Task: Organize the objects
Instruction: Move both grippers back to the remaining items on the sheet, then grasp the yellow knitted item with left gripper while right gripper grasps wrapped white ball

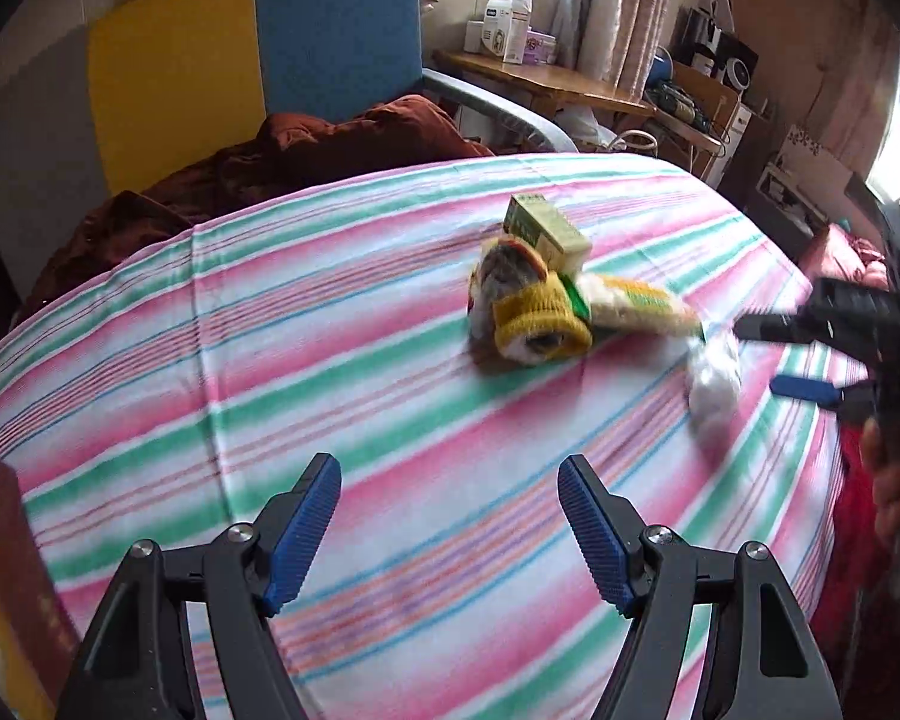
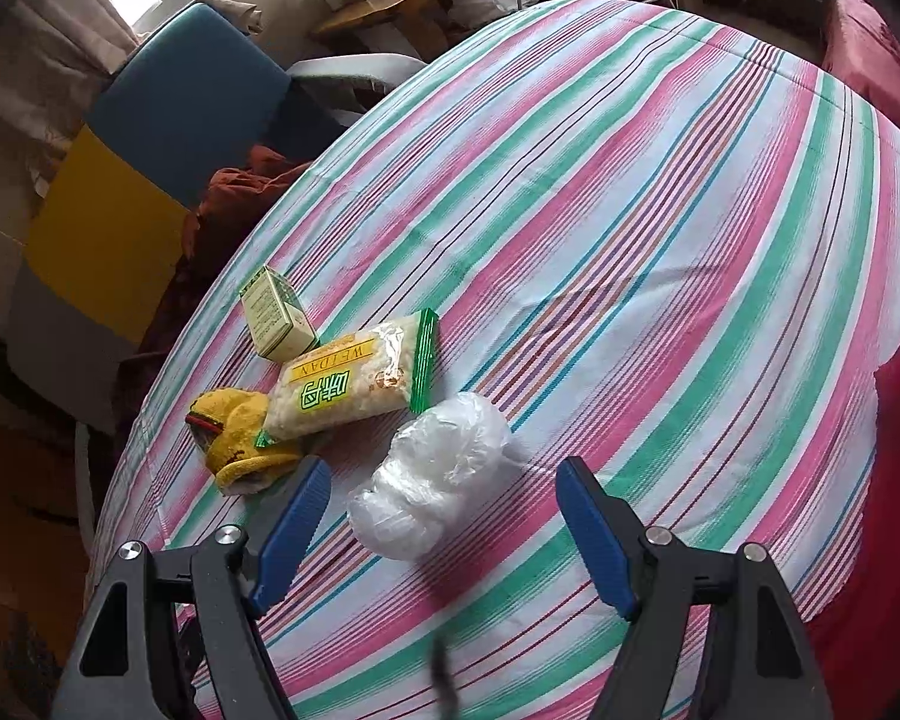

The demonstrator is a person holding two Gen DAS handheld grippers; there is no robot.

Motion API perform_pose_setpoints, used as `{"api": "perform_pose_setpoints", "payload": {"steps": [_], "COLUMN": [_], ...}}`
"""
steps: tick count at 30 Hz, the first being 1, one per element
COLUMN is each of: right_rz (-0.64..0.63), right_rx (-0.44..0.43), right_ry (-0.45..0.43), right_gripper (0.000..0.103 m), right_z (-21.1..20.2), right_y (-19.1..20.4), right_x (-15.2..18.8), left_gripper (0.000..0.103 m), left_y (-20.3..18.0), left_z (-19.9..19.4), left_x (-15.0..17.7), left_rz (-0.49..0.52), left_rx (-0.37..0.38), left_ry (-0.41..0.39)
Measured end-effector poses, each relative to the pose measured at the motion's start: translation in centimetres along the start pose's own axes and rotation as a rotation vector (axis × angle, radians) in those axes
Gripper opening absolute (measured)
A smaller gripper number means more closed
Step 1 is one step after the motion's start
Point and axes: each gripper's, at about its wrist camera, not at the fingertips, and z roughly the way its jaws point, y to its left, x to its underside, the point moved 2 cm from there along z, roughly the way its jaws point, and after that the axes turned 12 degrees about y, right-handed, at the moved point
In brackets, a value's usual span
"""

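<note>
Four things sit bunched together on the striped tabletop (image 2: 630,180), toward its chair-side edge. The small green-and-cream box (image 2: 275,315) lies on its side at the far end of the cluster, touching the snack packet (image 2: 354,375), a clear wrapper with yellow and green print that lies flat just beside it. One green end of that packet overlaps the yellow knitted piece (image 2: 234,438), a crumpled bit of fabric with some brown and red showing. Nearest the right gripper (image 2: 444,501) is the clear plastic bag (image 2: 432,486), scrunched into a pale lump, just apart from the packet.

That right gripper hovers low, its blue fingers (image 2: 291,531) spread wide, nothing between them, and the bag sits right in the gap ahead of them. From the left wrist view it reaches in from the right edge, blurred, beside the bag (image 1: 714,384).

The left gripper (image 1: 450,498) hangs back over bare striped cloth, well apart from the cluster, fingers (image 1: 303,531) also splayed and empty.

Beyond the tabletop: a chair with a blue-and-yellow back (image 1: 258,54), a rust-brown cloth (image 1: 306,150) heaped on its seat, and a wooden side shelf (image 1: 546,81) carrying white boxes.
</note>
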Motion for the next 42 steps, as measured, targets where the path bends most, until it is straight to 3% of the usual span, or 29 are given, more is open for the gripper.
{"api": "perform_pose_setpoints", "payload": {"steps": [17, 24, 25, 30, 35, 42], "right_rz": [-0.016, -0.028, -0.029, -0.028, -0.021, -0.024], "right_rx": [-0.030, -0.020, -0.019, -0.010, 0.001, 0.060], "right_ry": [0.014, 0.018, 0.019, 0.020, 0.023, 0.035], "right_gripper": [0.079, 0.079, 0.079, 0.079, 0.079, 0.079], "right_z": [0.3, 0.4, 0.5, 0.7, 0.8, 1.9], "right_y": [0.7, 0.9, 0.9, 0.8, 0.4, 0.3], "right_x": [-0.1, -0.1, -0.1, -0.3, -0.3, -1.1], "left_gripper": [0.083, 0.071, 0.070, 0.065, 0.038, 0.037], "left_y": [-1.1, -1.4, -1.4, -2.5, -2.0, -0.8], "left_z": [5.1, 8.9, 9.7, 10.0, 9.2, 7.6], "left_x": [-8.9, -11.4, -11.4, -10.8, -9.4, -5.6], "left_rz": [-0.106, -0.122, -0.119, -0.024, 0.018, 0.014], "left_rx": [0.138, 0.126, 0.124, 0.036, 0.012, -0.013], "left_ry": [-0.005, 0.042, 0.065, 0.020, -0.014, -0.034]}}
